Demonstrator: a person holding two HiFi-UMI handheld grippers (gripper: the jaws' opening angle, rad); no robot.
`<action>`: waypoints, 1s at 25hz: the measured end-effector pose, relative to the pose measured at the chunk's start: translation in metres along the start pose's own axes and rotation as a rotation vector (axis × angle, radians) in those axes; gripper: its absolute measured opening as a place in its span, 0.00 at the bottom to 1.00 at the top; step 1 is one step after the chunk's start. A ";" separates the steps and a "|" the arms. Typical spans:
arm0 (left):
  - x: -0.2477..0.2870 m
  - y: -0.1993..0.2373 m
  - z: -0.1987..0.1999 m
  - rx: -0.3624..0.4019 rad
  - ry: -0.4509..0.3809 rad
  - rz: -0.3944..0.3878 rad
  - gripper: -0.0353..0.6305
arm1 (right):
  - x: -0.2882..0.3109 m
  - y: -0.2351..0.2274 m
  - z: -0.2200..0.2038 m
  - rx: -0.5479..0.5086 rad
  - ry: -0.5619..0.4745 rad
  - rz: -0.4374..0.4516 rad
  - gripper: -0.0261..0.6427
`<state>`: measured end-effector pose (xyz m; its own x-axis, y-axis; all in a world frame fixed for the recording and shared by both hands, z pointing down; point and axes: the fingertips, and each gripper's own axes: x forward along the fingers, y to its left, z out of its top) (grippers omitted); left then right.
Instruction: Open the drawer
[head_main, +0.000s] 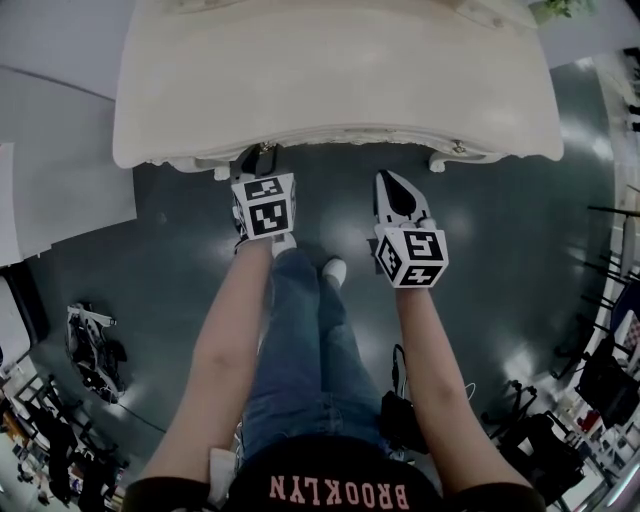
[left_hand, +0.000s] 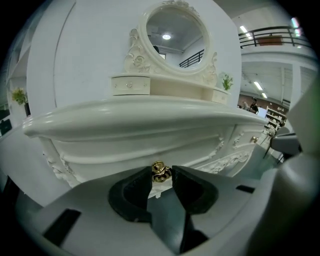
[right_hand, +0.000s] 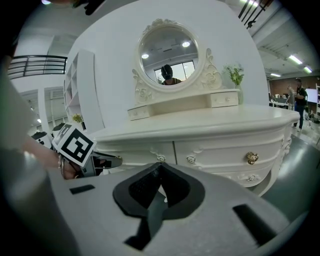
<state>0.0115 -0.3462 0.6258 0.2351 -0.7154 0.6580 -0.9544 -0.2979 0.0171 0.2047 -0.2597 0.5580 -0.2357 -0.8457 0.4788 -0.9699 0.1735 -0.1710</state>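
A cream dressing table (head_main: 330, 70) stands in front of me, its drawers under the curved top. The left drawer front (left_hand: 150, 145) carries a small gold knob (left_hand: 160, 171). My left gripper (left_hand: 161, 173) is up against that drawer, and its two black jaws pinch the knob from both sides. The head view shows the left gripper (head_main: 258, 153) tucked under the table edge. My right gripper (head_main: 392, 185) hangs a little back from the table with its jaws shut and empty (right_hand: 160, 166). From the right gripper view, the left gripper (right_hand: 116, 161) is seen at the drawer.
A second gold knob (right_hand: 251, 158) sits on the right drawer. An oval mirror (left_hand: 172, 32) rises at the table's back. The person's legs (head_main: 300, 330) stand on dark floor. Gear (head_main: 95, 350) lies at left and racks (head_main: 610, 380) at right.
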 end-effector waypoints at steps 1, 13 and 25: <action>0.001 0.001 0.000 0.001 -0.001 0.002 0.23 | 0.000 0.000 0.000 0.001 0.001 0.001 0.03; -0.006 -0.005 0.000 -0.043 0.001 -0.041 0.22 | -0.016 -0.002 -0.008 -0.001 -0.007 0.000 0.03; -0.029 -0.013 -0.031 -0.032 -0.002 -0.022 0.22 | -0.032 0.001 -0.027 -0.017 -0.005 0.052 0.03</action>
<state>0.0113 -0.3017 0.6296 0.2568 -0.7103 0.6554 -0.9544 -0.2932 0.0561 0.2092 -0.2191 0.5653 -0.2858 -0.8376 0.4655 -0.9572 0.2259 -0.1811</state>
